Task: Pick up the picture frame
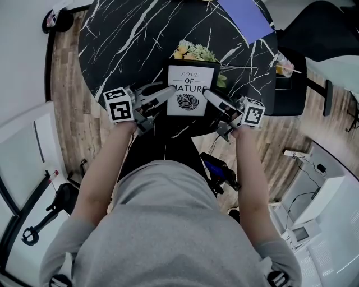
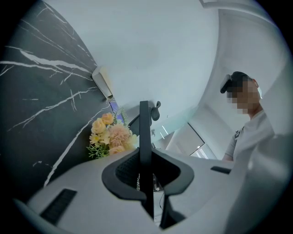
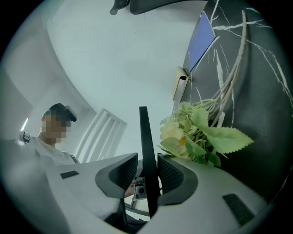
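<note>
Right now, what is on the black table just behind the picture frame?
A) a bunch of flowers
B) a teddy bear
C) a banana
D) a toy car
A: in the head view a bunch of flowers with yellow blooms and green leaves shows on the table just past the top edge of the picture frame.

Black-rimmed white picture frame [image 1: 190, 89]: side edges at 9 and 3 o'clock covered by left gripper [image 1: 170, 91] and right gripper [image 1: 208, 95]; edge-on in both gripper views, face hidden.
Yellow-green artificial flower bunch [image 1: 193, 51]: lower part behind frame, at its 12 o'clock.
Blue paper sheet [image 1: 244, 17]: cut by top edge.
Round black marble table [image 1: 112, 50]: near rim, 6 o'clock, under forearms [image 1: 106, 168].
</note>
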